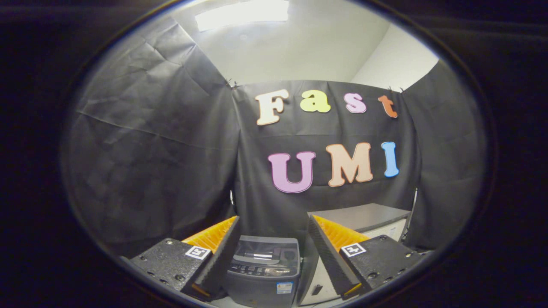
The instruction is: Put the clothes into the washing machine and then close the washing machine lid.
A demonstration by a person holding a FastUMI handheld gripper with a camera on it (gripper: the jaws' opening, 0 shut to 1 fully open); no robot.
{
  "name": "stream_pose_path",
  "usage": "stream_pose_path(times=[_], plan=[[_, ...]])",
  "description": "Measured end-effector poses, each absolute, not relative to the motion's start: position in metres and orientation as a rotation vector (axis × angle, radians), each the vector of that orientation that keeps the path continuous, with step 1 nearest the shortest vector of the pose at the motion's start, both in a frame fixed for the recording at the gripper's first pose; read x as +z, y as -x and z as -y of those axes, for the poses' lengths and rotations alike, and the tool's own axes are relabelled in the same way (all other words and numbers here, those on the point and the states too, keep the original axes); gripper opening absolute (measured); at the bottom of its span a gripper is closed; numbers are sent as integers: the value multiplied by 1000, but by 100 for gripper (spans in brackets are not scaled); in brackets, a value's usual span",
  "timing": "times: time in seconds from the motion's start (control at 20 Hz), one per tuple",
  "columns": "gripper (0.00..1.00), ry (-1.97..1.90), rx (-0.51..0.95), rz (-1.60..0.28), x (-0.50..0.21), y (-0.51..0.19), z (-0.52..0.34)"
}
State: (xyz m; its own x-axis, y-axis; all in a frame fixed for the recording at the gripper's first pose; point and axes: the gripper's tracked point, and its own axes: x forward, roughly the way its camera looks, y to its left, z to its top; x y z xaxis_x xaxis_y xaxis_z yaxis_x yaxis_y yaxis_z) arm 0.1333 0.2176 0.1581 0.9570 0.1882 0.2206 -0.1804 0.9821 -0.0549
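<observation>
- I had the gripper (274, 256) raised and level, its two fingers spread wide apart with nothing between them.
- The washing machine (263, 269) stood beyond the fingers, framed in the gap between them, against the booth's black cloth wall (150, 149).
- Its lid (265, 249) looked down, or nearly so; it was too small and dim for me to be sure.
- A control panel (262, 270) ran along the front of the machine's top.
- A pale cabinet with a dark top (364, 216) stood just beside the machine, partly behind one finger.
- I could make out no clothes from here, so where they lay I could not say.
- My judgement on handling: clothes would be light, limp and prone to trail, so I meant to pinch a thick bunched fold near the middle rather than a hem, and lift high to clear the machine's rim.
- The lid I judged rigid and hinged at the back; best worked at its front edge, pressed down gently, as a thin panel could flex or slam.
</observation>
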Motion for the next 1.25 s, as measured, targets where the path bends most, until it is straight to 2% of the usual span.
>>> stream_pose_path(times=[0.75, 1.25], plan=[[96, -4, 210, 269, 132, -110, -181], [96, 46, 254, 171, 98, -120, -187]])
